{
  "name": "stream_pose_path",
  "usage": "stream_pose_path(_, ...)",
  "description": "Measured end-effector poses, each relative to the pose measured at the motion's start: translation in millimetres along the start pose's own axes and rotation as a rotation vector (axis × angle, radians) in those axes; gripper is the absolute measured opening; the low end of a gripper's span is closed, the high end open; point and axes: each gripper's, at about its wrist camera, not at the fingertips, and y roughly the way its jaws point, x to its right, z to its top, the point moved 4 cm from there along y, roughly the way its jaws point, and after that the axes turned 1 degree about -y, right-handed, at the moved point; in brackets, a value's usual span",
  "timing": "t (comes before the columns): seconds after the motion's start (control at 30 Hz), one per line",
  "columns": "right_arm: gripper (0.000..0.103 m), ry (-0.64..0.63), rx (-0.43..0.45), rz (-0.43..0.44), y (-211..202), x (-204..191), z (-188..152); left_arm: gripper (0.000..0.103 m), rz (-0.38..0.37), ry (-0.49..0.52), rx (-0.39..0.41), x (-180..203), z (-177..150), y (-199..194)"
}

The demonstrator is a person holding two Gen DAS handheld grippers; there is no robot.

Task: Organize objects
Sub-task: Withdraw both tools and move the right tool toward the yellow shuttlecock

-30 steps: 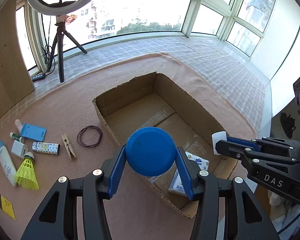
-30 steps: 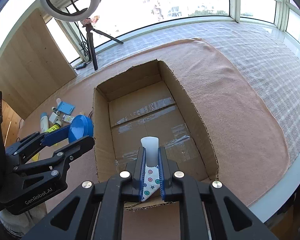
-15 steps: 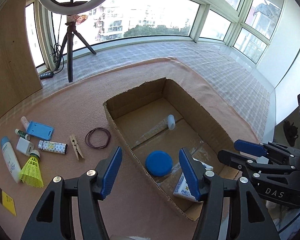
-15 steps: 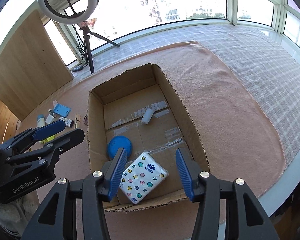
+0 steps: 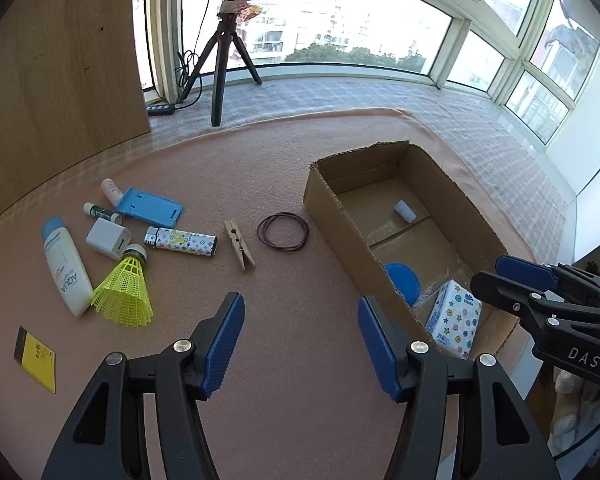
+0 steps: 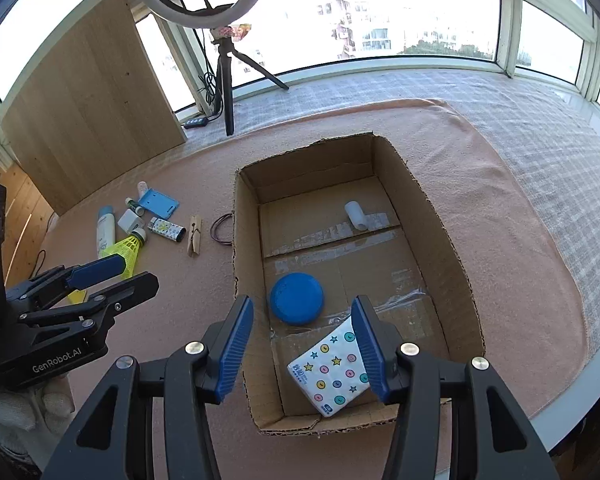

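Left wrist view shows the cardboard box (image 5: pixel 452 200) already holding a tissue pack (image 5: pixel 454 318), a blue lid (image 5: pixel 402 280) and a small white tube (image 5: pixel 405 211). Both the left gripper (image 5: pixel 300 332) and right gripper (image 6: pixel 302 342) have jaws apart with nothing between them. Next pick is probably the clothespin (image 5: pixel 239 245) or the thin band loop (image 5: pixel 283 231), which looks hard to pinch.

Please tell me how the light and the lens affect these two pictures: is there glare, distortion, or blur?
Left wrist view: the windows are blown out white, straight frames bend from the fisheye, corners go dark; the shuttlecock looks sharp. Right wrist view: the same overexposed glass, and the cardboard box bulges outward.
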Motion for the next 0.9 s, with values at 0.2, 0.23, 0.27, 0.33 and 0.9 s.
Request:
stream_pose_path(0.2, 0.047, -0.073, -0.010, 0.061, 13, -45, 4, 0.063, 0.056, -0.081, -0.008, -50, -22, -10)
stream_pose_path(0.23, 0.047, -0.082, -0.014, 0.074, 16, -52, 4, 0.063, 0.066, -0.092, -0.012, -58, -26, -12)
stream_pose_path(0.27, 0.047, -0.092, -0.017, 0.085, 19, -60, 5, 0.063, 0.078, -0.105, -0.014, -68, -29, -13)
stream_pose_path(0.33, 0.047, -0.119, -0.032, 0.107, 26, -77, 6, 0.063, 0.103, -0.134, -0.014, -88, -37, -16)
stream_pose_path(0.9, 0.047, -0.273, -0.120, 0.203, 94, -194, 15, 0.043, 0.161, -0.227, -0.046, -186, -52, -5)
